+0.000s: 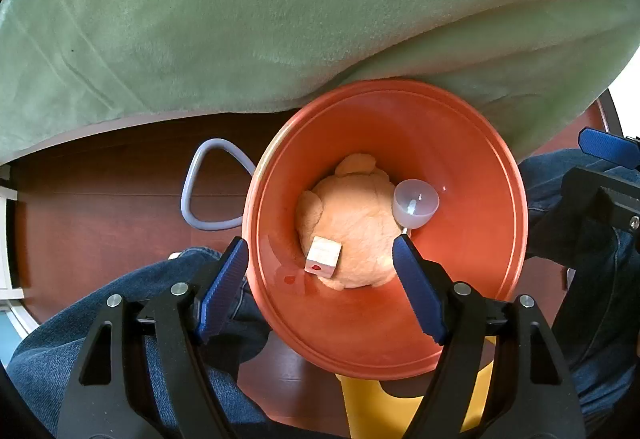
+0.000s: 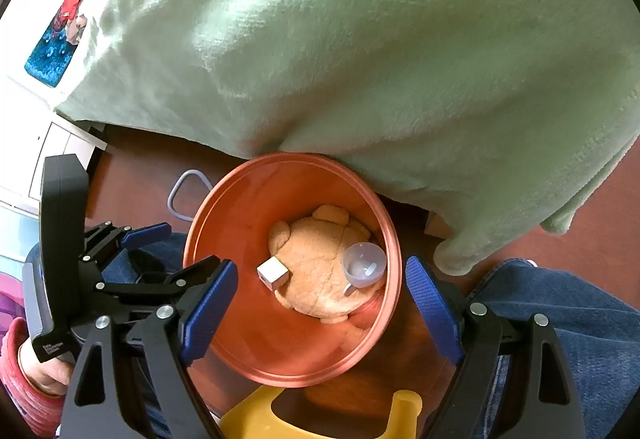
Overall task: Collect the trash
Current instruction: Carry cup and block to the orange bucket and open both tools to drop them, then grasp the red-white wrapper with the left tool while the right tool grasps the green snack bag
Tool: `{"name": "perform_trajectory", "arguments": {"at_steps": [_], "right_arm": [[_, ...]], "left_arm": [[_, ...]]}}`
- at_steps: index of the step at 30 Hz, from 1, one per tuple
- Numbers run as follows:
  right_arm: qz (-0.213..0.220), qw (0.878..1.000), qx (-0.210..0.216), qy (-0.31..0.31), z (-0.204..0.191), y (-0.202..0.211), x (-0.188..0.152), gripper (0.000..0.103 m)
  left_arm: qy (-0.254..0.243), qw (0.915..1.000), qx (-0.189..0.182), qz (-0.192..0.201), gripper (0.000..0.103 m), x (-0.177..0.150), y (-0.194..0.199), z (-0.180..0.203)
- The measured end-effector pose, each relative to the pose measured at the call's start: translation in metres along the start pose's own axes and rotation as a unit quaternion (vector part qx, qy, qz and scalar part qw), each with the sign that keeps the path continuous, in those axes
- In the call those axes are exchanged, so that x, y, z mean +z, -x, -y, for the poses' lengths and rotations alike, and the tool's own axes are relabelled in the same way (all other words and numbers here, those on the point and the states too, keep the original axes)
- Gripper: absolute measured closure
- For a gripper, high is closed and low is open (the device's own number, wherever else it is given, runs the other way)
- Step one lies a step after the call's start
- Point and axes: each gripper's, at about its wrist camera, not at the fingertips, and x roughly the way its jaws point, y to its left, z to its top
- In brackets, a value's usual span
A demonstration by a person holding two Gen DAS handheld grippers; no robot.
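Left wrist view: left tool hangs over an orange bucket, jaws wide apart, nothing between the pads. One pad sits outside the bucket's near-left rim, the other inside, near a clear cup. Bucket is smooth glossy plastic, round, w/ a ridged rim. In its bottom: a tan plush toy, fuzzy & lumpy; a small pale cube w/ a red dot resting on the plush's near side; the clear round cup touching the plush's right side. A green fleece blanket drapes over the far rim and fills the top of the view. Grey rounded-triangle loop lies on the dark red-brown floor, just left of the bucket. Jeans-clad legs flank the bucket. Yellow plastic piece below the near rim. Right tool's blue pad shows at the right edge.

Right wrist view: right tool also wide open, empty, pads straddling the bucket. Cube, plush, cup lie inside. Blanket overlaps the far rim. Left tool at left, open, held by a hand in a red sleeve.
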Motion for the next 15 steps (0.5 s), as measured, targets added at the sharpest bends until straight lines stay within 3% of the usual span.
{"name": "perform_trajectory", "arguments": {"at_steps": [7, 11, 15], "right_arm": [[0.017, 1.000, -0.002, 0.007, -0.003, 0.011, 0.002, 0.019], [0.057, 0.998, -0.003, 0.022, -0.010, 0.036, 0.010, 0.019], [0.111, 0.993, -0.006, 0.044, -0.019, 0.069, 0.020, 0.018]], "left_arm": [[-0.005, 0.9998, -0.007, 0.018, 0.030, 0.004, 0.017, -0.003], [0.008, 0.9972, -0.016, 0.073, 0.030, 0.015, 0.052, -0.014], [0.035, 0.9857, -0.019, 0.164, 0.029, 0.033, 0.099, -0.036]]}}
